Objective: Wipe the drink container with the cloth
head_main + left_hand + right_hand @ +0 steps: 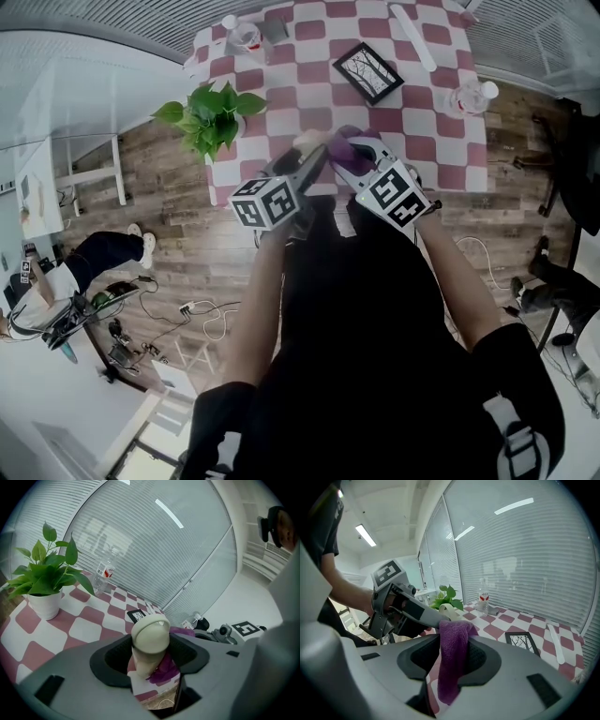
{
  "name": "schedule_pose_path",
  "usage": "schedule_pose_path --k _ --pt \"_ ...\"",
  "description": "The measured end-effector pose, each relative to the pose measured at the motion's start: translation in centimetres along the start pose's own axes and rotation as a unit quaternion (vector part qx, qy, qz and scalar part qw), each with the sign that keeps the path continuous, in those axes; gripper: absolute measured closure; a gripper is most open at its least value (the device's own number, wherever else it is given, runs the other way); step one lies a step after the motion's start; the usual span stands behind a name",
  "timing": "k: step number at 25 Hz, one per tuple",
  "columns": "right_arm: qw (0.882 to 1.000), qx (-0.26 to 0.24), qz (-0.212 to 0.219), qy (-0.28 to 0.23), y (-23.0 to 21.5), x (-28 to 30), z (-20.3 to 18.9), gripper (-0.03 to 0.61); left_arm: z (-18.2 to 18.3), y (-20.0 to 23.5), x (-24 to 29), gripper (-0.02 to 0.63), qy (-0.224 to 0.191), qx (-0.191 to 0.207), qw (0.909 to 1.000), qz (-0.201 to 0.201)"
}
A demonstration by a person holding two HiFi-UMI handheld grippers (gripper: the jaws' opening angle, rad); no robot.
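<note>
A cream drink container (150, 645) stands upright between the jaws of my left gripper (151, 663), which is shut on it. In the head view it shows as a pale top (308, 141) over the near table edge. A purple cloth (452, 663) hangs down between the jaws of my right gripper (455, 641); there are gaps on both sides and the jaws stand apart. Its upper end lies against the container (447, 611) and the left gripper (404, 607). From the head camera the cloth (349, 153) sits just right of the container, and the two grippers meet there.
The table (412, 105) has a red and white checked cover. A potted plant (211, 117) stands at its left corner, a framed picture (368, 72) in the middle, and plastic bottles at the far left (242, 36) and right (469, 97). Cables lie on the wooden floor.
</note>
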State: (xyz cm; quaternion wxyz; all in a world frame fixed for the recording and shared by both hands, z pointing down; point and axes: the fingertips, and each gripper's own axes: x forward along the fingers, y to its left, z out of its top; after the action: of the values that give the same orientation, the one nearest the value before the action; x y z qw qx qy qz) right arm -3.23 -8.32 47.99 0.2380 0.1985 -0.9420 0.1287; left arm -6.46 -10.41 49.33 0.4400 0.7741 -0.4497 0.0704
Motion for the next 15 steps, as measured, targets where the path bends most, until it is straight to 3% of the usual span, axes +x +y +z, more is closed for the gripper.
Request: schedule_pose_path --k 7,15 --pt "0.999 -0.013 0.012 0.026 0.0 0.7 -1.2 0.400 -0.2 0.3 -0.3 0.347 -0.004 -0.005 1.0000 0.004" --pt "0.996 -0.046 0.018 0.077 -0.1 0.1 -3.2 0.390 0.0 0.4 -0.1 0.347 -0.001 0.004 1.0000 0.004"
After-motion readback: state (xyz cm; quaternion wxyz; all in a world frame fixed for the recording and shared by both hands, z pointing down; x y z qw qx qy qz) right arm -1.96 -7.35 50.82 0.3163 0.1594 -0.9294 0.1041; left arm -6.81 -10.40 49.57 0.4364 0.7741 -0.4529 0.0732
